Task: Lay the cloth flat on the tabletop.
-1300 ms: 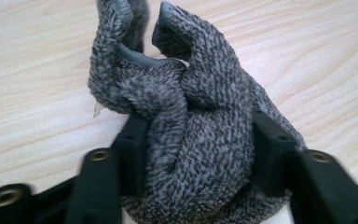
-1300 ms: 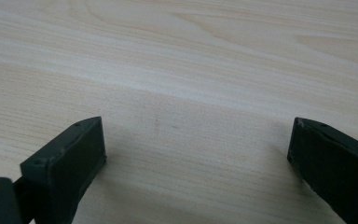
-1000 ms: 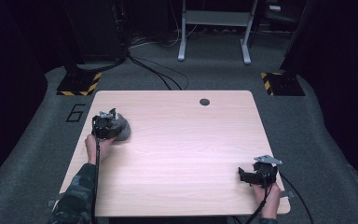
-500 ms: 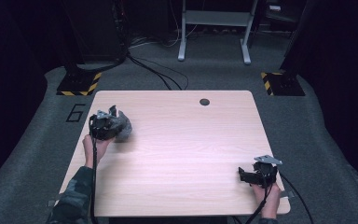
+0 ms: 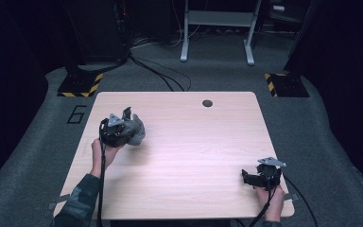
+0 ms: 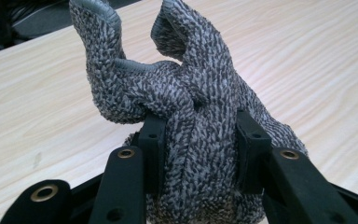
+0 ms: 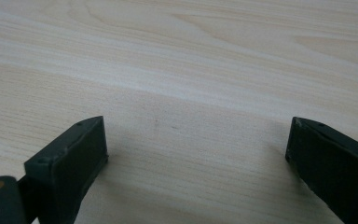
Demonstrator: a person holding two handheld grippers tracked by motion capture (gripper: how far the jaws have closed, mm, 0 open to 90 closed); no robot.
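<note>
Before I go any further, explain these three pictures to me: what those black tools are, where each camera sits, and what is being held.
A person sits at a wooden table and holds a hand-operated two-jaw tool in each hand. The high view looks down from above the person. There the left gripper is shut on a grey knitted glove, bunched up. The left gripper view rides on that tool: its black jaws pinch the glove's middle, and two of its fingers stick up. The right gripper rests near the table's right front corner. Its own view shows its jaws wide apart with bare wood between them. A small dark hole sits near the far edge.
</note>
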